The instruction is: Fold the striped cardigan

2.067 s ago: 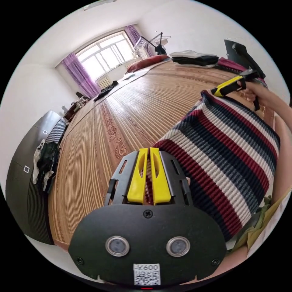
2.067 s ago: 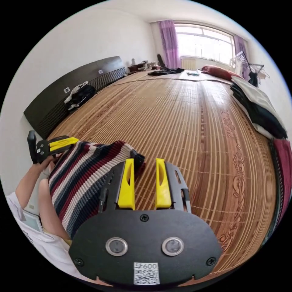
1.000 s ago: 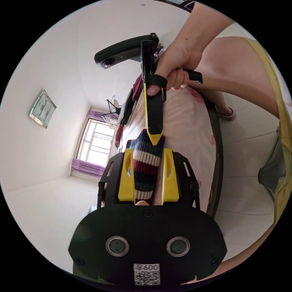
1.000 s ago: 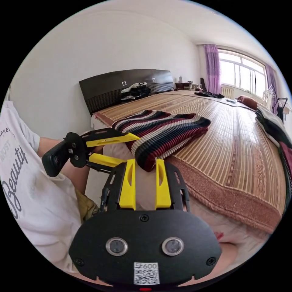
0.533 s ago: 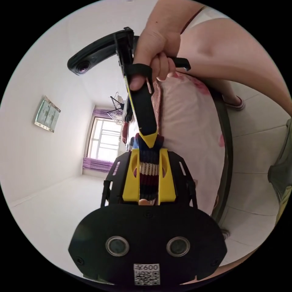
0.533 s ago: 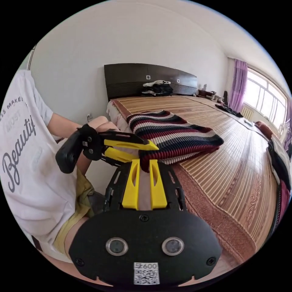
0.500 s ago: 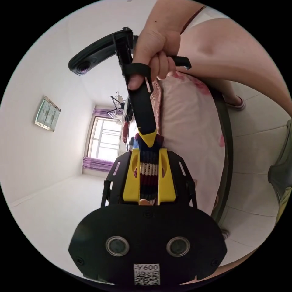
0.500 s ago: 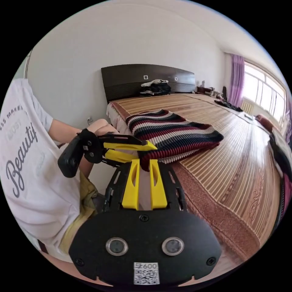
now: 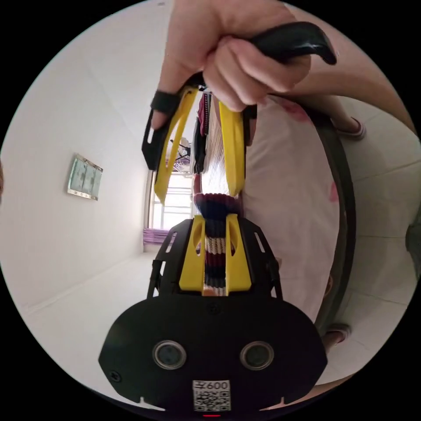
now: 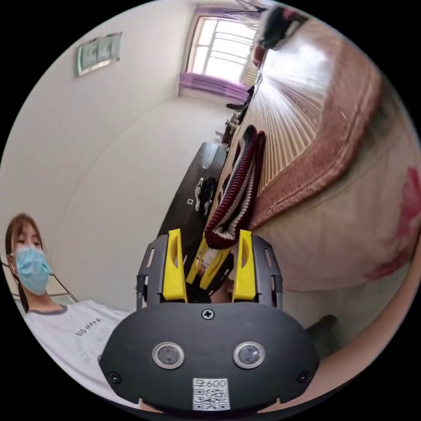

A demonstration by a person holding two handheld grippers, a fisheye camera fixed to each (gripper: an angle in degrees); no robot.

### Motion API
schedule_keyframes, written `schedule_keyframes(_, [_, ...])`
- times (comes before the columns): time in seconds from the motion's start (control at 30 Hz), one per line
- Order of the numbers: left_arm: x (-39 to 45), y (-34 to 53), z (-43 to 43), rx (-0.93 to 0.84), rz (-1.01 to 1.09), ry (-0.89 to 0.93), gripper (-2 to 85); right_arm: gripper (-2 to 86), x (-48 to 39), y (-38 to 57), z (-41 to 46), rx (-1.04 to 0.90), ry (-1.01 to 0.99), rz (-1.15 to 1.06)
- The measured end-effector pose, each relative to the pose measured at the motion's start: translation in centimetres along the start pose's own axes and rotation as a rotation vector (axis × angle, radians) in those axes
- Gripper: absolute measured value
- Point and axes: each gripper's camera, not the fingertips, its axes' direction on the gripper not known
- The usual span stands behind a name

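in the left gripper view the left gripper (image 9: 215, 258) has both jaws pressed on the folded edge of the striped cardigan (image 9: 215, 239). just past its tips the right gripper (image 9: 197, 195), held by a hand (image 9: 228, 48), has its jaws spread apart. in the right gripper view the right gripper (image 10: 209, 258) is spread wide, and the cardigan (image 10: 239, 193) lies folded on the bamboo mat (image 10: 285, 114) at the bed edge, just beyond the jaws.

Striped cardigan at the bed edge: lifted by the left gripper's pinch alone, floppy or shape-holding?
Probably floppy: the striped cardigan is soft ribbed knit in stacked layers, so the fold could sag open. Slip seems unlikely; the left gripper pinches thick ribbed fabric. Pushed over the slatted mat, it may bunch.
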Motion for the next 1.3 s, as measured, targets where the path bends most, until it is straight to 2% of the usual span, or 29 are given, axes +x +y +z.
schedule_keyframes(0.13, [0.6,0.5,-0.2,-0.001,-0.021,-0.036,6.8,10.8,3.2,-1.7,1.0,-0.031,-0.034,0.085])
schedule_keyframes(0.27, [0.2,0.9,-0.2,-0.037,-0.117,-0.038,7.8,8.2,5.6,-2.0,-0.4,0.067,-0.151,0.149])
schedule_keyframes(0.4, [-1.0,3.1,-0.7,-0.074,-0.205,0.023,9.4,5.6,5.8,-2.7,-1.2,0.057,-0.132,0.161])
schedule_keyframes(0.63, [-0.5,5.5,0.1,-0.048,-0.089,-0.051,11.5,2.5,1.4,-5.7,-0.9,-0.035,-0.055,0.103])
schedule_keyframes(0.8, [-1.3,6.6,2.4,-0.13,-0.072,0.004,13.1,2.7,-0.9,-7.2,-0.8,-0.041,-0.039,0.086])
schedule_keyframes(0.9, [-2.2,9.2,5.2,-0.255,-0.114,0.071,12.5,3.2,-2.0,-7.2,-0.8,-0.048,-0.011,0.057])
schedule_keyframes(0.97, [-2.8,10.9,6.3,-0.288,-0.151,0.13,11.5,3.4,-2.2,-6.4,-0.8,-0.025,-0.011,0.069])
schedule_keyframes(1.0, [-2.8,11.5,6.2,-0.247,-0.137,0.151,10.6,3.5,-2.2,-6.1,-0.6,-0.027,-0.016,0.076])
schedule_keyframes(1.07, [-2.1,11.6,6.1,-0.229,-0.069,0.103,9.6,3.8,-2.5,-4.8,0.6,-0.031,-0.013,0.081])
schedule_keyframes(1.2, [-1.8,11.2,7.1,-0.252,0.005,0.119,8.5,4.8,-3.3,-2.2,2.7,-0.045,0.056,0.082])
schedule_keyframes(1.3, [-2.5,10.7,7.8,-0.277,0.038,0.148,8.2,6.0,-6.6,0.6,4.0,-0.043,0.186,-0.07])
